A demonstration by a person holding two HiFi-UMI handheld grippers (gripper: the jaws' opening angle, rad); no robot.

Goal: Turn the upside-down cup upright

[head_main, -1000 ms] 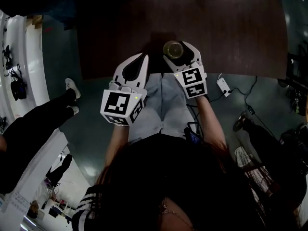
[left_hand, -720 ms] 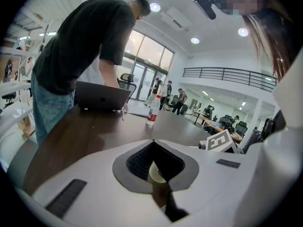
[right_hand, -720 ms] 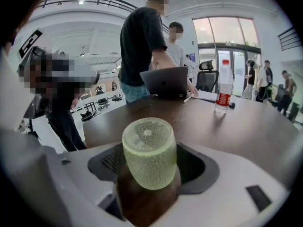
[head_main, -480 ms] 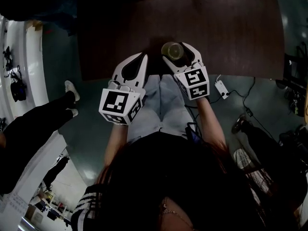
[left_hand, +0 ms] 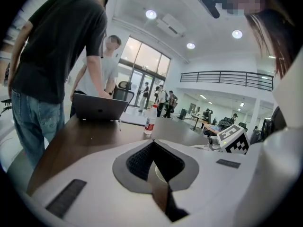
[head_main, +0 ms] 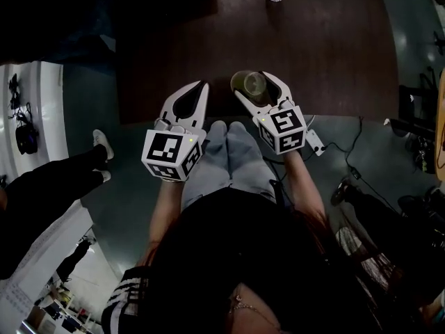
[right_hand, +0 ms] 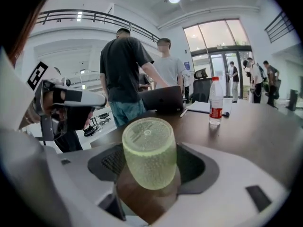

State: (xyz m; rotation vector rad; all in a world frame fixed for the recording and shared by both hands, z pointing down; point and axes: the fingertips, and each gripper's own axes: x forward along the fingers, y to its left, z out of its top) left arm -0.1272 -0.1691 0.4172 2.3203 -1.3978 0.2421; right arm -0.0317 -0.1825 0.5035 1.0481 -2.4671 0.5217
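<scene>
Gripping a pale green, dimpled, translucent plastic cup (right_hand: pixel 149 152) between the pads of the right tongs (head_main: pixel 259 81). Closed base up and tipped back toward the camera, mouth down, seemingly lifted just off the dark brown counter (head_main: pixel 327 40) near its front edge. Nothing in the left tongs (head_main: pixel 200 88), pressed fully together, just beside and clear of the cup.

Needs a roll of the wrist to bring the mouth up, and could go wrong right there. Pinching a rounded, slick-looking wall, so may slide out of the pads mid-turn. Rolling too low, may clip the rim on the counter and knock the cup over the near edge.

Further back: a clear plastic bottle with a red label (right_hand: pixel 216 103), a dark open laptop (left_hand: pixel 97 107), white papers (right_hand: pixel 201 107), people (right_hand: pixel 124 70) standing at the far side. All well apart, nothing blocking the turn.
</scene>
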